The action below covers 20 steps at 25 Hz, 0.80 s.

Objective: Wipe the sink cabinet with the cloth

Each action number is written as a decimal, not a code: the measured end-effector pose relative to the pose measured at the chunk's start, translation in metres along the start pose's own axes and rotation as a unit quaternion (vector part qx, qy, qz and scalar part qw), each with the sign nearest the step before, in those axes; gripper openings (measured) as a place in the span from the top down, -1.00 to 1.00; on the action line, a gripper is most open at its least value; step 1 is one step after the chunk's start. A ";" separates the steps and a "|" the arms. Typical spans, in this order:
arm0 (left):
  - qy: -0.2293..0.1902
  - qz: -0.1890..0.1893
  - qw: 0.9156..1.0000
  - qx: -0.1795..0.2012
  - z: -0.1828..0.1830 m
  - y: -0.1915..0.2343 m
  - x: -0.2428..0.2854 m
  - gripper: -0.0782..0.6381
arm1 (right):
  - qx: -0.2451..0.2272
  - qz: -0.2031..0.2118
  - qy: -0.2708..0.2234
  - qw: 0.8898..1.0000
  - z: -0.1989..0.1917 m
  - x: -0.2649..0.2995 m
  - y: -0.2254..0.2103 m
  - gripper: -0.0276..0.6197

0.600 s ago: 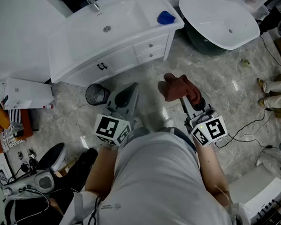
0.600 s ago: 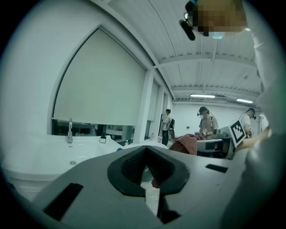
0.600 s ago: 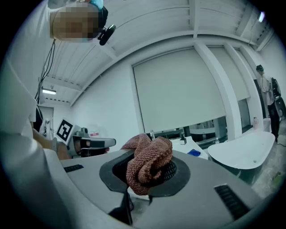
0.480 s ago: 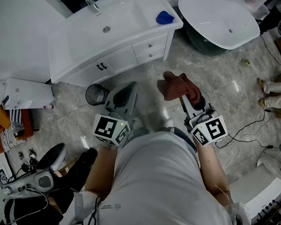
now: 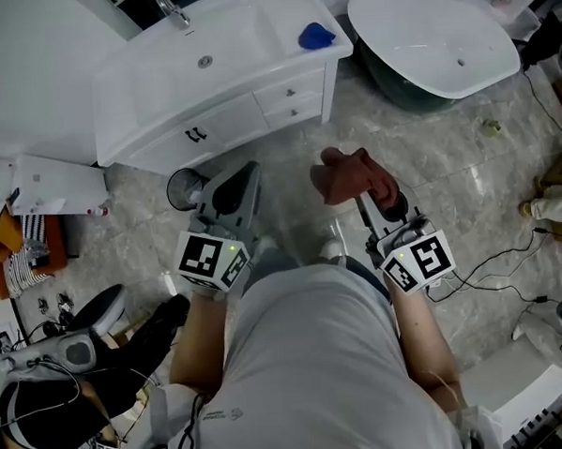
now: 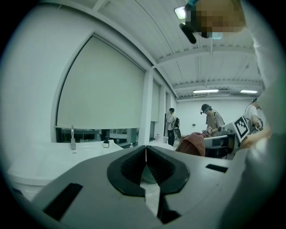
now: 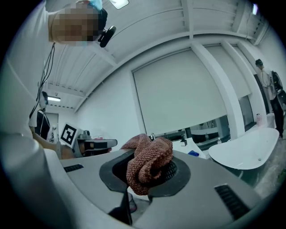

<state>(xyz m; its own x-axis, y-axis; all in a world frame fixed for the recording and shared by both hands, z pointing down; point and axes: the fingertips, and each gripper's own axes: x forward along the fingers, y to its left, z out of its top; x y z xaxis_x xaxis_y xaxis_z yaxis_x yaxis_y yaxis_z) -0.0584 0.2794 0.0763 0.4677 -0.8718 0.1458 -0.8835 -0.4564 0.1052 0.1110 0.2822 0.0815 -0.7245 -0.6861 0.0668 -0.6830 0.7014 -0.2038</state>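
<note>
In front of the white sink cabinet [image 5: 228, 118], the right gripper [image 7: 145, 169] is pinching a bunched brown cloth [image 5: 354, 176] in its fingers, while the left gripper [image 6: 146, 154] is holding its fingers together, empty.

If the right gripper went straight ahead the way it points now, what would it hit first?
Probably the white sink cabinet, near its right-end drawers; the rust-brown cloth held by the right gripper would touch first. Nothing stands between, though depth is unclear.
</note>
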 end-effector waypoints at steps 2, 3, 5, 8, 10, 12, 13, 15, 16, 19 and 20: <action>0.005 0.004 1.000 0.000 -0.005 -0.003 0.001 0.75 | 0.008 0.001 0.001 1.000 -0.001 -0.003 -0.009 0.68; 0.006 0.004 1.000 -0.006 -0.006 -0.003 0.002 0.75 | 0.011 0.000 0.002 1.000 -0.002 -0.002 -0.014 0.68; 0.009 0.003 1.000 -0.014 -0.010 -0.002 0.002 0.75 | 0.017 0.001 0.004 1.000 -0.002 0.001 -0.019 0.68; 0.019 0.002 1.000 -0.012 -0.018 0.002 0.008 0.75 | 0.025 0.007 0.009 1.000 -0.002 0.008 -0.024 0.68; 0.025 -0.001 1.000 -0.015 -0.021 0.009 0.017 0.75 | 0.027 0.006 0.016 0.999 -0.005 0.019 -0.029 0.68; 0.029 -0.008 0.999 -0.016 -0.024 0.020 0.026 0.75 | 0.030 0.001 0.023 0.999 -0.010 0.035 -0.034 0.68; 0.031 -0.013 0.999 -0.015 -0.025 0.026 0.029 0.75 | 0.031 -0.001 0.026 0.999 -0.011 0.044 -0.035 0.68; 0.036 -0.023 0.999 -0.010 -0.026 0.041 0.036 0.74 | 0.034 -0.004 0.032 0.999 -0.012 0.063 -0.037 0.68; 0.039 -0.026 0.999 -0.008 -0.027 0.051 0.039 0.75 | 0.035 -0.005 0.034 0.999 -0.013 0.074 -0.038 0.68; 0.046 -0.029 0.998 -0.014 -0.031 0.087 0.047 0.74 | 0.037 -0.012 0.045 0.998 -0.015 0.107 -0.040 0.68; 0.048 -0.031 0.998 -0.018 -0.033 0.099 0.050 0.74 | 0.037 -0.016 0.049 0.998 -0.016 0.119 -0.041 0.68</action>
<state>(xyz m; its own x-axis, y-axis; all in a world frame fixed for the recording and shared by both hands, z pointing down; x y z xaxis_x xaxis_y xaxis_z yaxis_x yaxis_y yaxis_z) -0.1219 0.1964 0.1267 0.5238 -0.8197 0.2319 -0.8518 -0.5013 0.1522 0.0519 0.1749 0.1132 -0.7106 -0.6828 0.1697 -0.6999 0.6611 -0.2704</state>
